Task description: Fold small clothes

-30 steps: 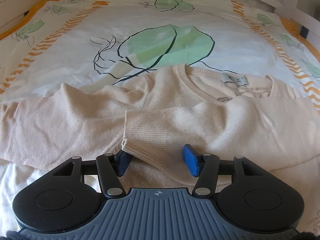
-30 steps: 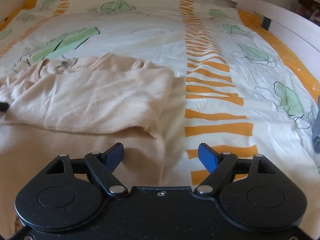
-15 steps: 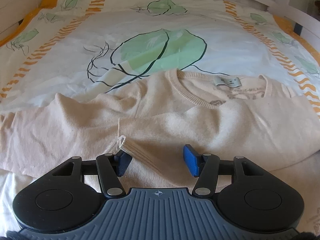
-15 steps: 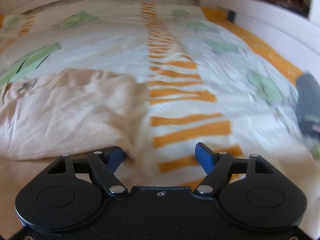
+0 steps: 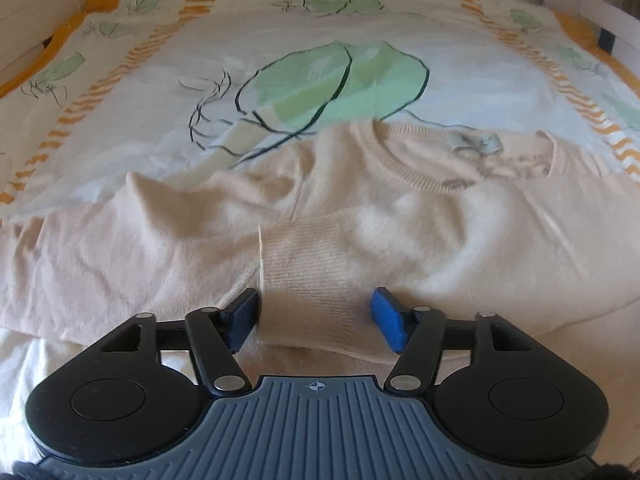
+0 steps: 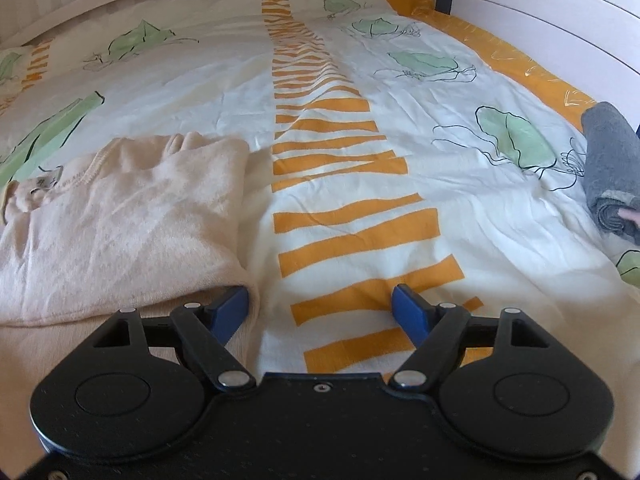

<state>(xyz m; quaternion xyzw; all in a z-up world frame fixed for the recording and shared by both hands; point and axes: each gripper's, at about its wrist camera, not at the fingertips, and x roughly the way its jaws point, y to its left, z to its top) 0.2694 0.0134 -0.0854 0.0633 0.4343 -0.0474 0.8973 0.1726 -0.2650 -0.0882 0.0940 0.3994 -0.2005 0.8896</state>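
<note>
A cream knit sweater (image 5: 224,232) lies flat on the bed, neck away from me, one sleeve folded across its chest. The ribbed cuff (image 5: 304,264) of that sleeve lies between the jaws of my left gripper (image 5: 316,316), which is open and low over the cloth. In the right wrist view the sweater's folded right side (image 6: 132,232) lies at left. My right gripper (image 6: 320,312) is open and empty at the sweater's right edge, its left finger by the fold, over the bedsheet.
The bedsheet (image 6: 360,168) is white with orange stripes and green leaf prints. A rolled grey garment (image 6: 612,176) lies at the right edge of the bed. A white bed rail (image 6: 520,12) runs along the back and right side.
My left gripper has stayed open at the sleeve cuff, which now lies flatter between its jaws. My right gripper has swung right, bringing the grey garment into view.
</note>
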